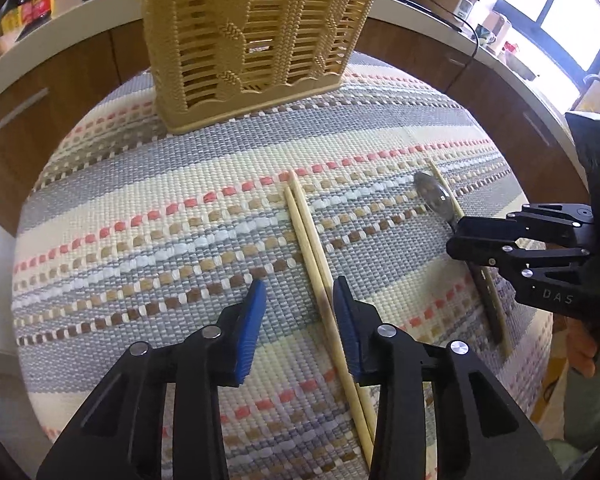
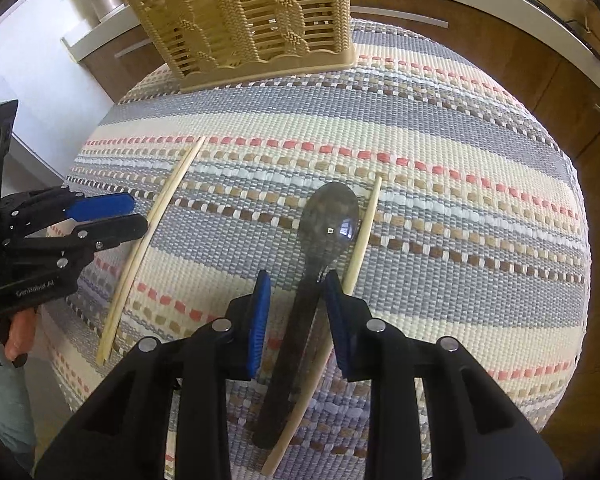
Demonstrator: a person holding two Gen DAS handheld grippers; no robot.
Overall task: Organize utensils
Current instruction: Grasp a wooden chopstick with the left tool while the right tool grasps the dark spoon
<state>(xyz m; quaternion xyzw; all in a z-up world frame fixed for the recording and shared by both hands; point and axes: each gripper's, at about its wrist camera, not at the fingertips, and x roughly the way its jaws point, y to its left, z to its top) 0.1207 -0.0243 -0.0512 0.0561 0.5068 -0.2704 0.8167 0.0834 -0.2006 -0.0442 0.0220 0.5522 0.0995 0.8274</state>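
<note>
A tan slatted utensil basket stands at the far side of the striped mat; it also shows in the right wrist view. Two pale chopsticks lie side by side on the mat, between the open jaws of my left gripper. A metal spoon lies on the mat beside a single chopstick. My right gripper is open with the spoon's dark handle between its jaws. In the left wrist view, the spoon and right gripper sit at right. The left gripper shows at left in the right wrist view.
The striped woven mat covers a round table. Wooden cabinets and a white counter with bottles and appliances curve behind. The mat's edges fall off close to both grippers.
</note>
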